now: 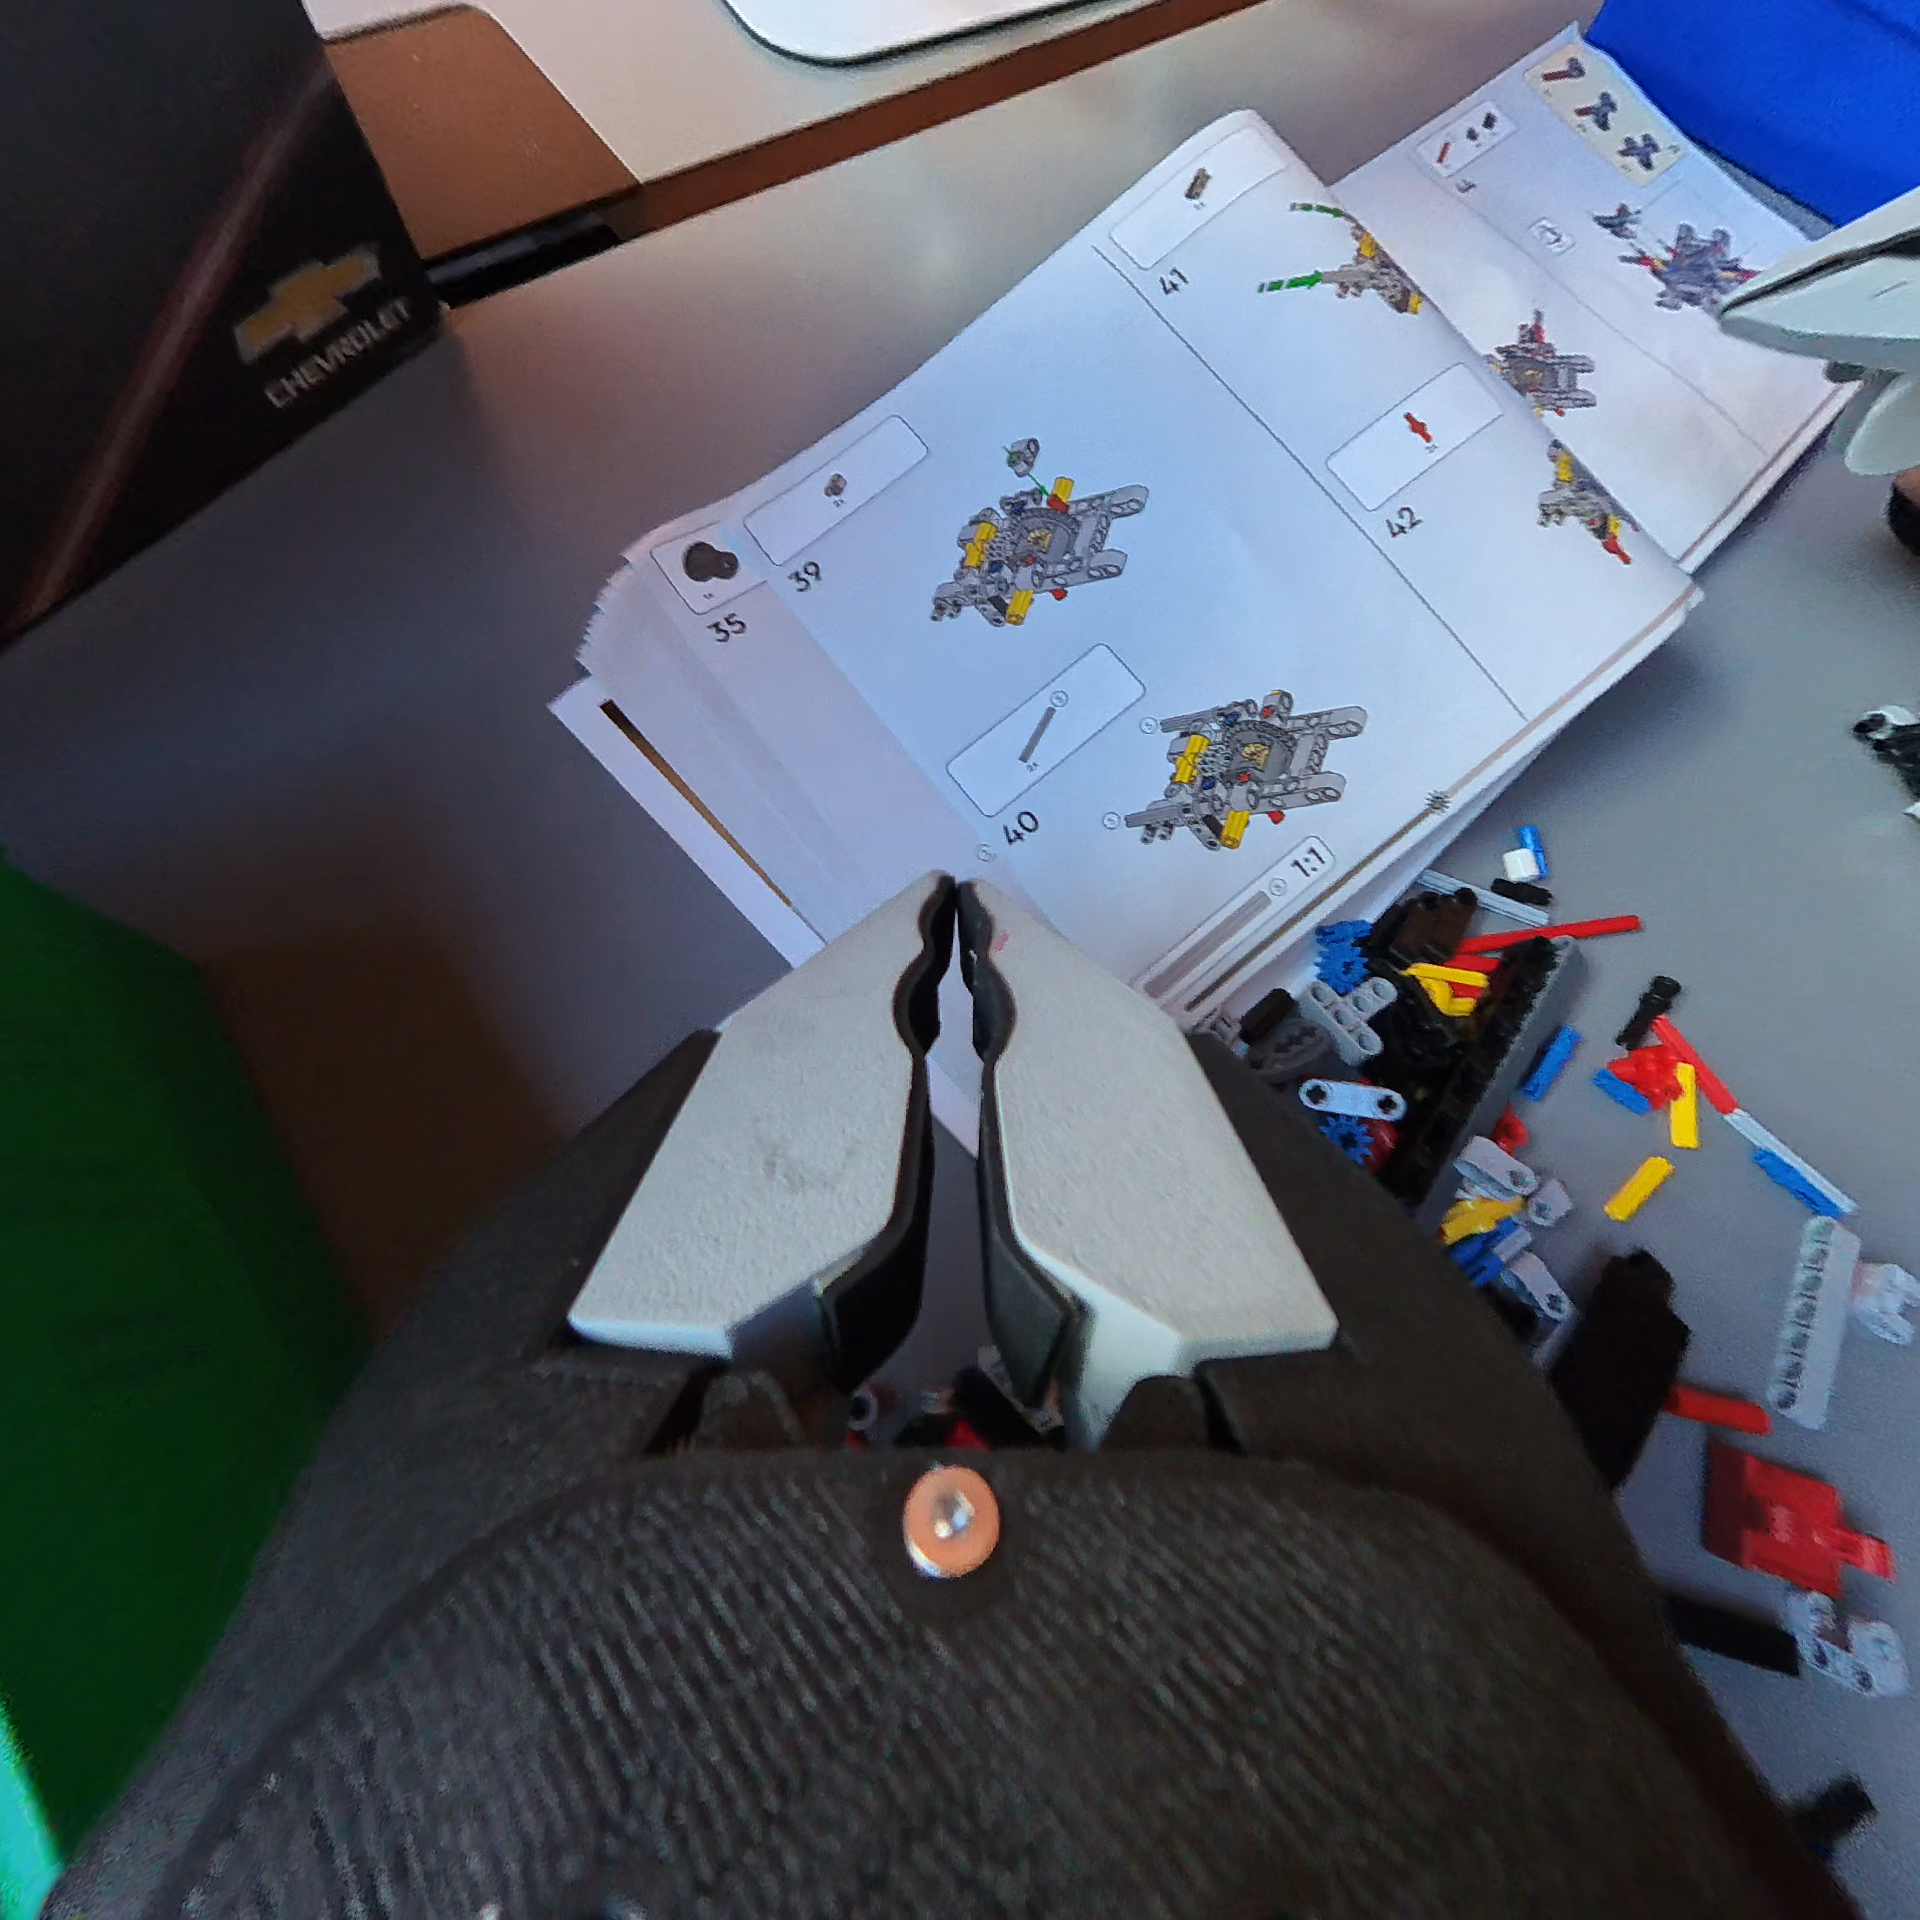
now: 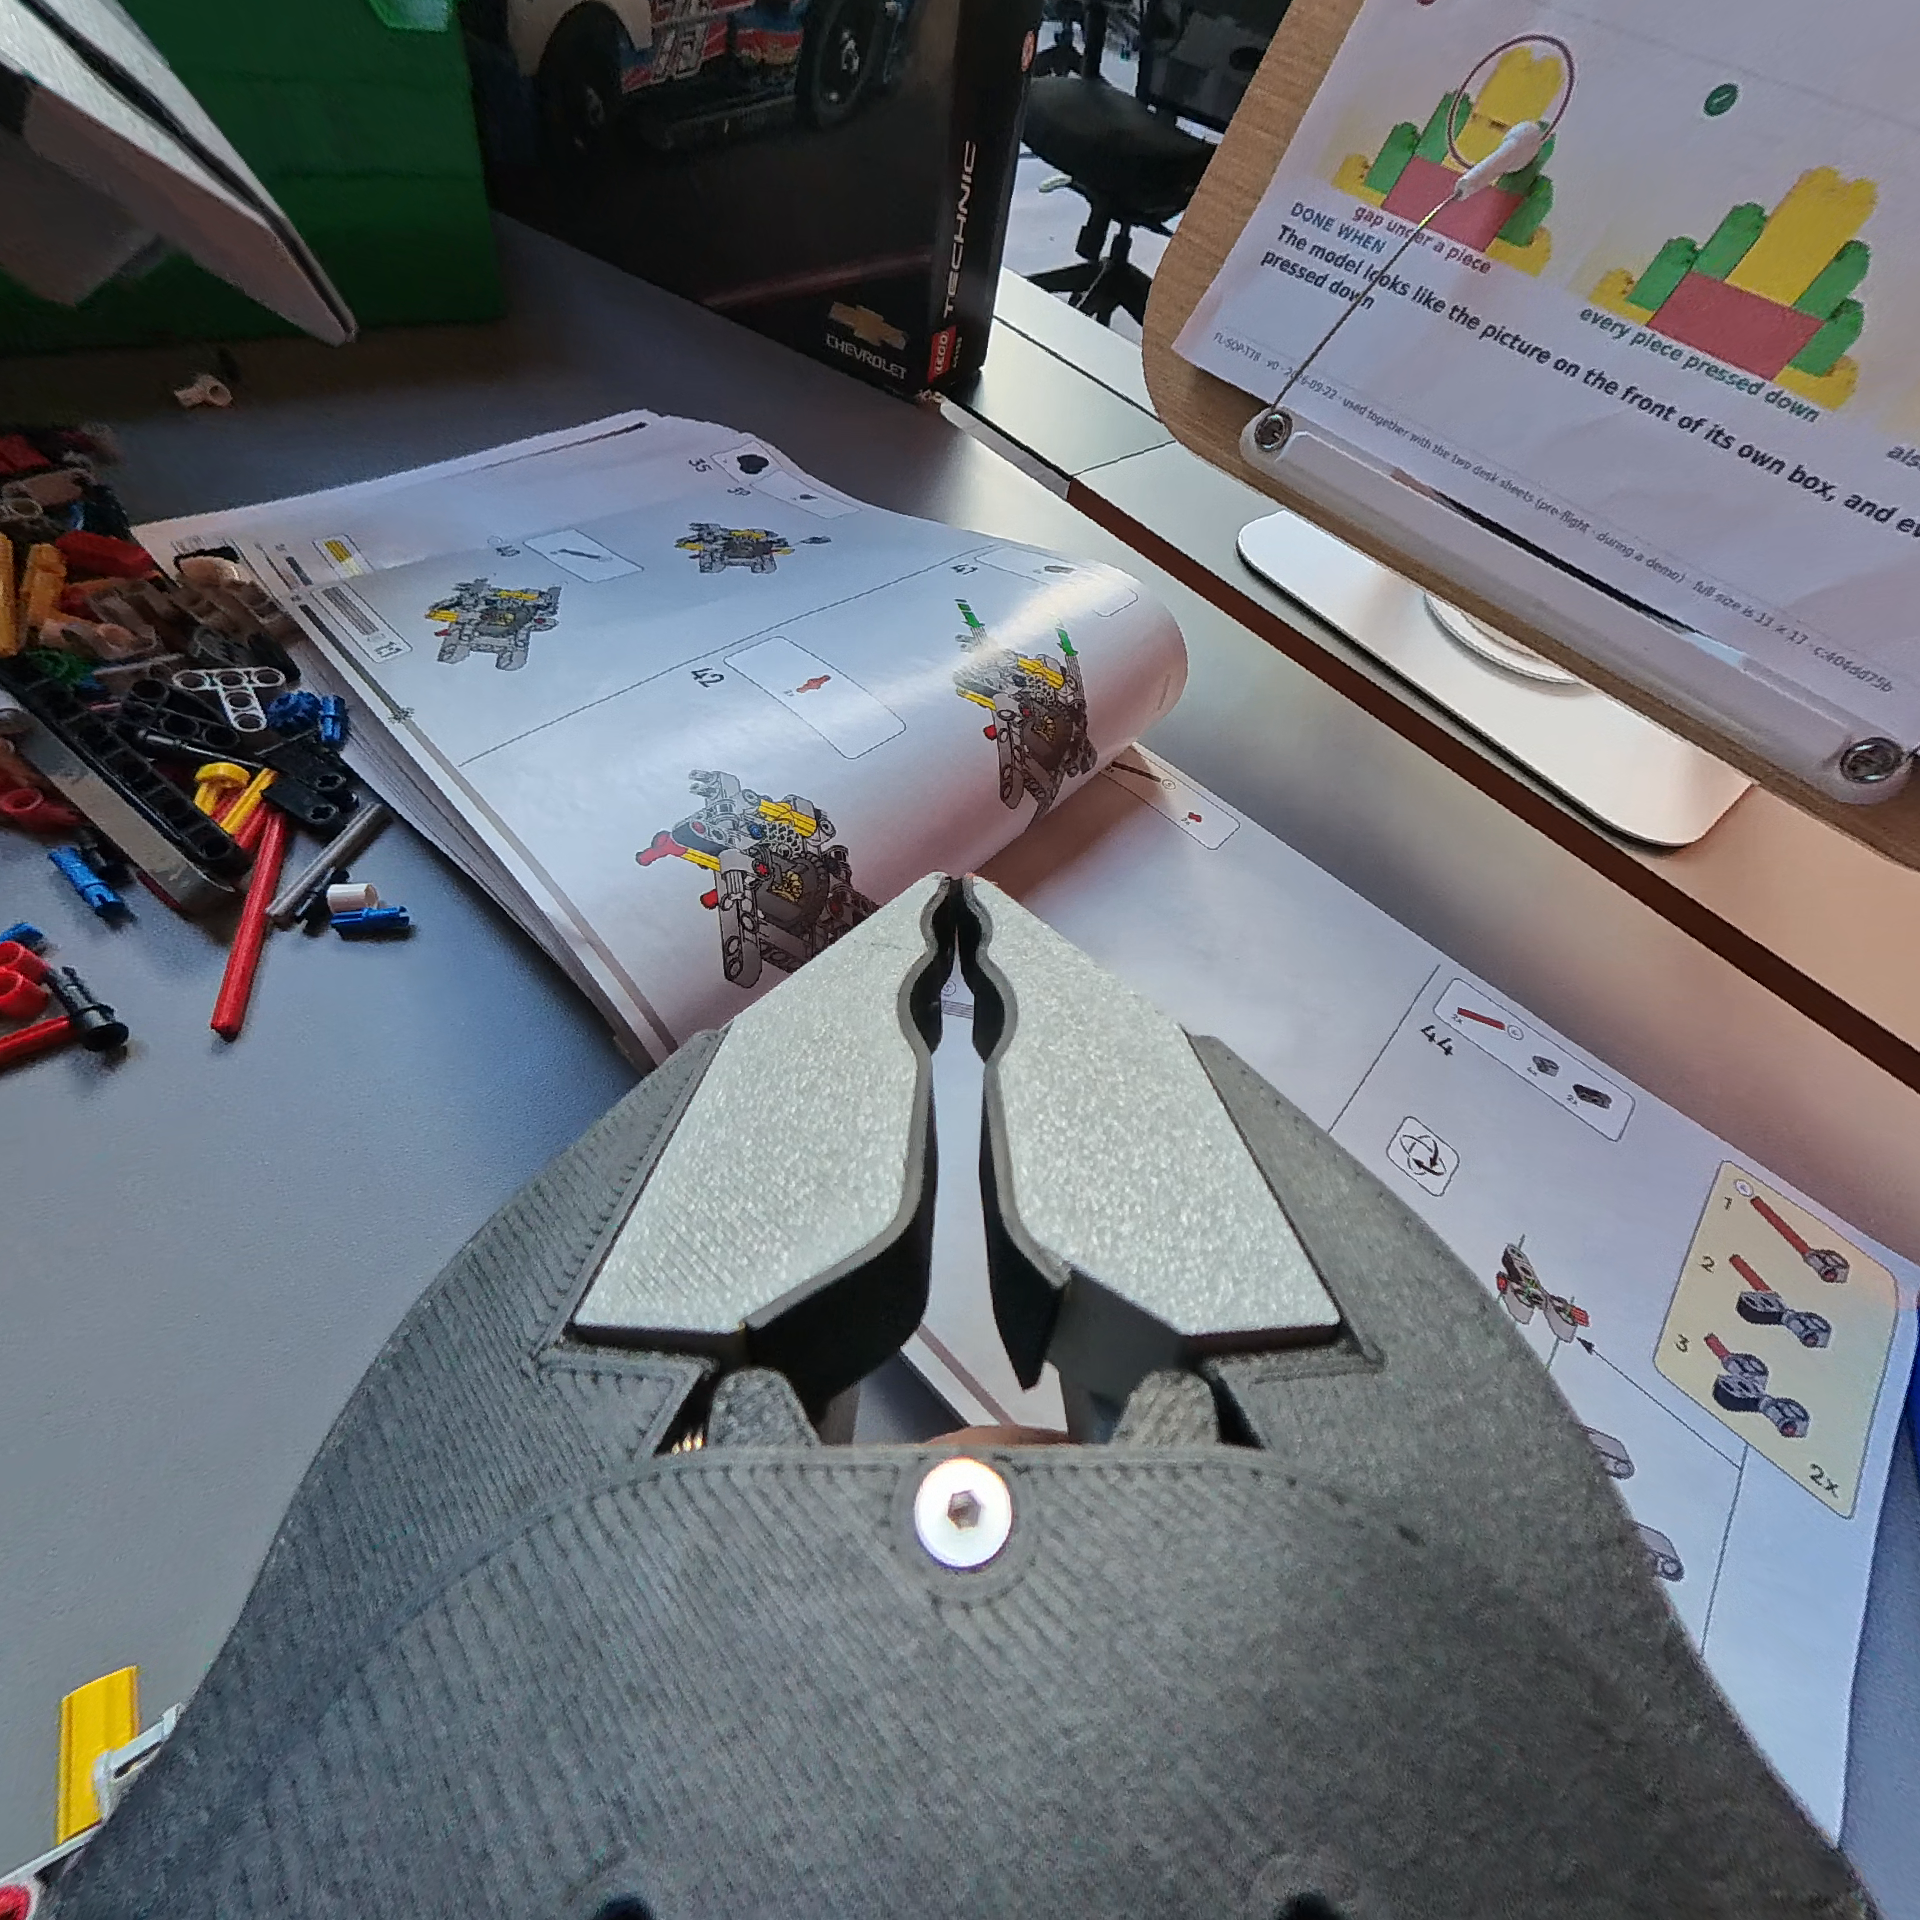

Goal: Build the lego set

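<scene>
My left gripper [image 1: 956, 896] is shut, its fingertips together, and I see nothing between them. It hangs over the near corner of an open instruction booklet [image 1: 1143, 499] on the grey table. A pile of small building pieces [image 1: 1455, 1039] in black, red, yellow and blue lies just to its right. My right gripper [image 2: 958, 889] is also shut, fingertips together, over the booklet's [image 2: 665, 665] middle fold. A page there curls up [image 2: 1081, 665]. The pieces [image 2: 177, 717] lie to its far left. Each gripper shows at the edge of the other's view: the right gripper [image 1: 1839, 291] and the left gripper [image 2: 177, 187].
A black product box [image 2: 810, 177] stands behind the booklet, beside a green box [image 2: 312, 156]. A wooden board with a printed sheet [image 2: 1558, 312] stands on a white foot [image 2: 1475, 717] at the right. Loose pieces lie scattered, including a red plate [image 1: 1787, 1527] and a yellow part [image 2: 94, 1766]. One gripper's finger ends stand about 25 centimeters off the other's.
</scene>
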Available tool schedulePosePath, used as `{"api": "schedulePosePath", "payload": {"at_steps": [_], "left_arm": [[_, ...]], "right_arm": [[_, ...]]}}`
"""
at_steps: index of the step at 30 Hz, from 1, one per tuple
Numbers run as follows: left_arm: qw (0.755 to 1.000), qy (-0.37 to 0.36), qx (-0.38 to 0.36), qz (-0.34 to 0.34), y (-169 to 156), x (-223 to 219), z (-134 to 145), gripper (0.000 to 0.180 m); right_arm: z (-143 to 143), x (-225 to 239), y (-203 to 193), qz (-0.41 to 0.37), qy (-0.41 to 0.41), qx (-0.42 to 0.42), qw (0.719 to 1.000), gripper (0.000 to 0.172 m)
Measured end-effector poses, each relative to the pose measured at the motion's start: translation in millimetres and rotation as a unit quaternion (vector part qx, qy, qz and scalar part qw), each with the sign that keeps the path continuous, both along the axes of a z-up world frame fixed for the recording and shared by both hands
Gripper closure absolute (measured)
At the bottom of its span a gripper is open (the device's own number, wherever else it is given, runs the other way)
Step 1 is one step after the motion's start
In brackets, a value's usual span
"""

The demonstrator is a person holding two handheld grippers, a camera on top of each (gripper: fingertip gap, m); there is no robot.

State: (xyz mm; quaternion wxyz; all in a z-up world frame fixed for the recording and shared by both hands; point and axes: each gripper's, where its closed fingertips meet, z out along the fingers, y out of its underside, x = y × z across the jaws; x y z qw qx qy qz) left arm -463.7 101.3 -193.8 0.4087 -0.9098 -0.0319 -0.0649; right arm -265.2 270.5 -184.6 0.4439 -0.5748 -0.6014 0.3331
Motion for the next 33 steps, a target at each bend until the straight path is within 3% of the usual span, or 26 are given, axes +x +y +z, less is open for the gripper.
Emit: {"api": "schedulePosePath", "payload": {"at_steps": [5,9,11,15,21,25,33], "left_arm": [[0.994,-0.074,0.065,-0.048,1,34,27,0.18],[0.991,-0.102,0.061,-0.069,-29,58,38,0.177],[0.993,-0.094,0.021,-0.065,-50,64,29,0.169],[0.998,-0.013,-0.048,-0.027,-85,59,4,0.171],[0.995,0.011,-0.096,0.004,-120,59,-9,0.172],[0.99,0.044,-0.134,0.012,-134,58,-21,0.176],[0.986,0.036,-0.165,0.006,-139,71,-37,0.174]], "right_arm": [[3,1,0,0.002,0.008,-0.006,1.0,0.172],[3,2,2,0.002,0.016,-0.022,1.0,0.172],[5,3,1,0.006,0.023,-0.032,0.999,0.172],[9,5,0,0.007,0.028,-0.03,0.999,0.172],[12,7,2,0.004,0.035,-0.028,0.999,0.172],[11,7,2,0.004,0.034,-0.031,0.999,0.172],[12,8,7,-0.001,0.038,-0.038,0.999,0.172]]}}
